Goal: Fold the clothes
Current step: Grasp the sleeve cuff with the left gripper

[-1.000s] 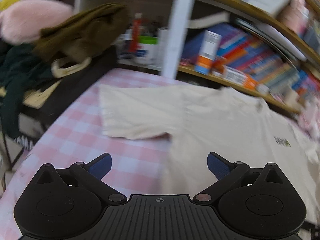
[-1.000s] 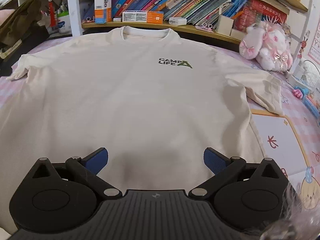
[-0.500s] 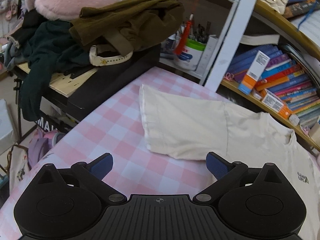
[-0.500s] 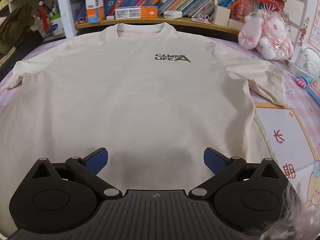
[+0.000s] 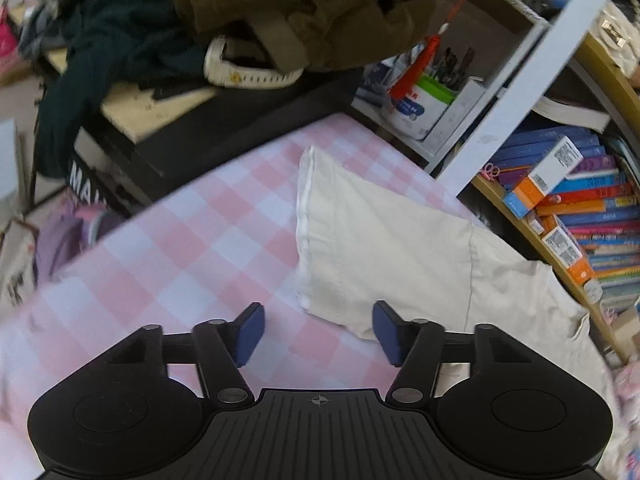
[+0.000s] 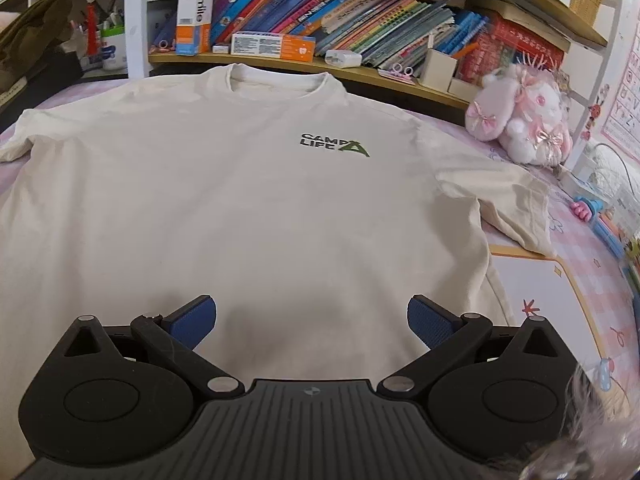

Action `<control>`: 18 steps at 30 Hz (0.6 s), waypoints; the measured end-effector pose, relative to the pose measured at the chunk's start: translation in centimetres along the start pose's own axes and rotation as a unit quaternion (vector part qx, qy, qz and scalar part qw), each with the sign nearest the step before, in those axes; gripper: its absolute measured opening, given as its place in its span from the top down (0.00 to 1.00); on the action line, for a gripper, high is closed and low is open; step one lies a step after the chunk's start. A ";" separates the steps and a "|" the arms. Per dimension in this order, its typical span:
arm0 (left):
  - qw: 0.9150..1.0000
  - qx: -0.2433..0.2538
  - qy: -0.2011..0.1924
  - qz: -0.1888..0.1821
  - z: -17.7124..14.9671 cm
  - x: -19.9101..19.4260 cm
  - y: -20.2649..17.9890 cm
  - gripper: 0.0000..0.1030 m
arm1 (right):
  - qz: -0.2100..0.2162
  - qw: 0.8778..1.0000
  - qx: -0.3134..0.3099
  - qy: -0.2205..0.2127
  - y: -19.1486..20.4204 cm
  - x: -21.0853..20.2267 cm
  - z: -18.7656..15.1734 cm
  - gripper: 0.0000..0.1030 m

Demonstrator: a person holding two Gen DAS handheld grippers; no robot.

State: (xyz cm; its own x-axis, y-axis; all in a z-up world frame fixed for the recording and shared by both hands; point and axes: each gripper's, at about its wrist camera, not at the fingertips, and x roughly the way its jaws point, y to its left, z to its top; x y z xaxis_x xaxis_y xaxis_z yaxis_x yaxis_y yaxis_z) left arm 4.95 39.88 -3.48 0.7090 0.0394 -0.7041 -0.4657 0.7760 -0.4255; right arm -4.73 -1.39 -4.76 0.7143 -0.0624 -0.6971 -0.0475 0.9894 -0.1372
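Note:
A cream T-shirt [image 6: 248,200] with a small green chest logo lies spread flat, front up, on a pink checked cloth [image 5: 180,248]. In the left wrist view its left sleeve [image 5: 360,240] stretches toward me. My left gripper [image 5: 316,332] hovers at the sleeve's near corner with its jaws closing; the corner lies just ahead of the gap and the blue pads [image 5: 250,330] do not press on it. My right gripper [image 6: 312,320] hangs open over the shirt's lower middle, nothing between its pads.
A bookshelf [image 6: 360,12] full of books runs behind the shirt. Dark and olive clothes [image 5: 280,4] are heaped on a black stand beyond the table's left edge. A pink plush toy [image 6: 520,120] and a paper sheet [image 6: 552,300] lie to the right.
The left gripper has swung left and down from the shirt's body to the sleeve's corner, rolling as it went, and its jaws have narrowed. The right gripper has stayed in place, open.

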 end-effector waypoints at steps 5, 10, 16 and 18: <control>0.999 -0.050 0.002 0.000 0.4 1.0 0.0 0.52 | -0.051 0.999 -0.005 0.011 0.2 0.2 0.1 0.00; 0.996 -0.092 -0.005 -0.002 0.9 1.6 0.2 0.54 | -0.028 1.000 -0.015 -0.002 0.1 0.0 -0.1 0.00; 0.979 -0.201 0.012 -0.022 0.8 2.4 2.0 0.91 | 0.006 1.000 -0.022 -0.015 0.6 -0.4 -0.4 0.00; 0.975 -0.222 0.015 -0.028 0.7 2.4 2.4 0.94 | 0.011 1.000 -0.018 -0.012 0.6 -0.5 -0.4 0.00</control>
State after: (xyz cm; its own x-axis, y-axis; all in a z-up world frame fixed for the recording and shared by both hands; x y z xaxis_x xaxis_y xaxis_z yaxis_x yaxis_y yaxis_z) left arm 5.90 42.28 -5.84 0.7268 -0.0179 -0.6866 -0.6150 0.4281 -0.6622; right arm -5.40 -0.79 -4.81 0.7292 -0.0379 -0.6832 -0.0874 0.9851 -0.1480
